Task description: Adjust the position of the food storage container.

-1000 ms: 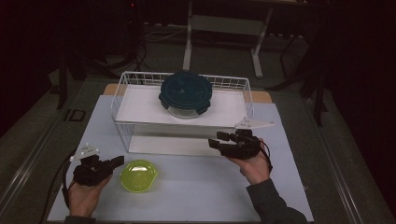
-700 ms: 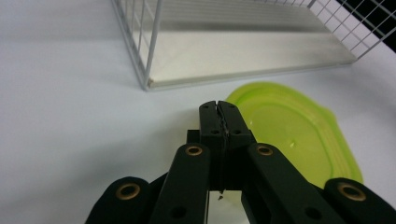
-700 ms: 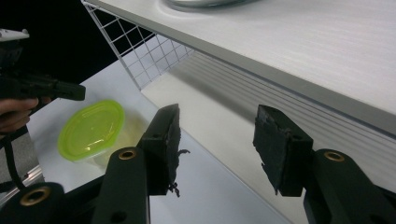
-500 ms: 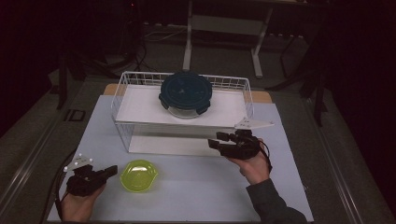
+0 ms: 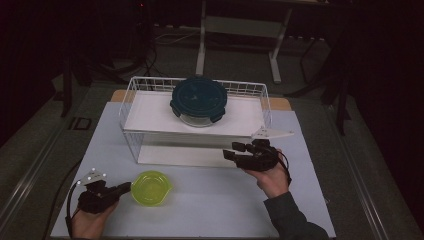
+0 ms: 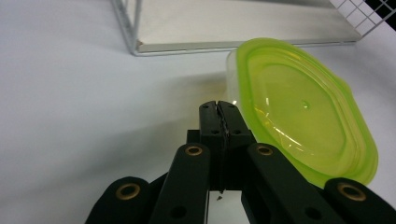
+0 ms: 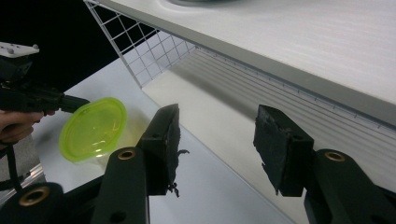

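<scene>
A small clear tub with a lime-green lid [image 5: 150, 188] stands on the white table near its front left. My left gripper [image 5: 126, 187] lies just left of it, low over the table, pointing at its side. Its jaws are shut with nothing between them. In the left gripper view the shut tips [image 6: 219, 109] sit right by the tub's rim [image 6: 299, 116]; contact is unclear. My right gripper [image 5: 231, 150] hovers open in front of the wire rack's lower level. In its own view the open jaws [image 7: 218, 121] hold nothing, and the green tub [image 7: 93, 128] lies far left.
A white wire rack [image 5: 131, 120] with a white shelf [image 7: 327, 46] stands mid-table. On the shelf sits a round glass container with a dark blue clip lid [image 5: 198, 100]. Bare table spreads between the two hands.
My left hand has sunk and drawn back toward the near edge, its shut tips now level with the green tub's side. The right gripper has stayed put.
</scene>
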Motion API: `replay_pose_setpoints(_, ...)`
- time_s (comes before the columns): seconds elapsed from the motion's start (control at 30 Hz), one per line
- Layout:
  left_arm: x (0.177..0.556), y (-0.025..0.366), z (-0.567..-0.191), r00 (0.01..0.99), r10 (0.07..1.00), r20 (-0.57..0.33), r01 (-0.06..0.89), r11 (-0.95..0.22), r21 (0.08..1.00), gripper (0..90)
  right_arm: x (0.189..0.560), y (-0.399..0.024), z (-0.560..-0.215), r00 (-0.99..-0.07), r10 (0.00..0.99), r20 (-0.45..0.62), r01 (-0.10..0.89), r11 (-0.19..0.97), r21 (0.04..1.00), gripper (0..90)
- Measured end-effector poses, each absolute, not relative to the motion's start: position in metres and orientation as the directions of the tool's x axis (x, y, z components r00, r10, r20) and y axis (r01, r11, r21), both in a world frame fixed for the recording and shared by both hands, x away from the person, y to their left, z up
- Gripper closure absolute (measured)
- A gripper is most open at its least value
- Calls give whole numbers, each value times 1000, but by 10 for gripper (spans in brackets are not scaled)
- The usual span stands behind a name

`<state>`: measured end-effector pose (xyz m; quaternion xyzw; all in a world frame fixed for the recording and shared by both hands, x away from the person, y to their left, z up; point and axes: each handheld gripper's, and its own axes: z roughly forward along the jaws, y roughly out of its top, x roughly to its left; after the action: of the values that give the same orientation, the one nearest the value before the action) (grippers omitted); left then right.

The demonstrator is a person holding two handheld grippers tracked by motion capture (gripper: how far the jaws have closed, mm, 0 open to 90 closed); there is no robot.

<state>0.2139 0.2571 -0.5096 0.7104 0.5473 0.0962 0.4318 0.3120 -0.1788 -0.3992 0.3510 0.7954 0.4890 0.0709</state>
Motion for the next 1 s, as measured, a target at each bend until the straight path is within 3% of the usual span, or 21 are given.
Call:
replay_pose_setpoints(0.3,228,238,-516,402,853,-333,708,-59,704,900,311,-183,-400,-738,633,233,493,271,826,496)
replay_pose_setpoints(0.83,215,241,-534,394,847,-358,738,-59,672,900,311,-182,-404,-737,633,236,498,272,823,496)
replay_pose_setpoints(1.0,219,225,-535,424,836,-348,739,-98,666,900,310,-180,-405,-742,628,237,496,276,823,496)
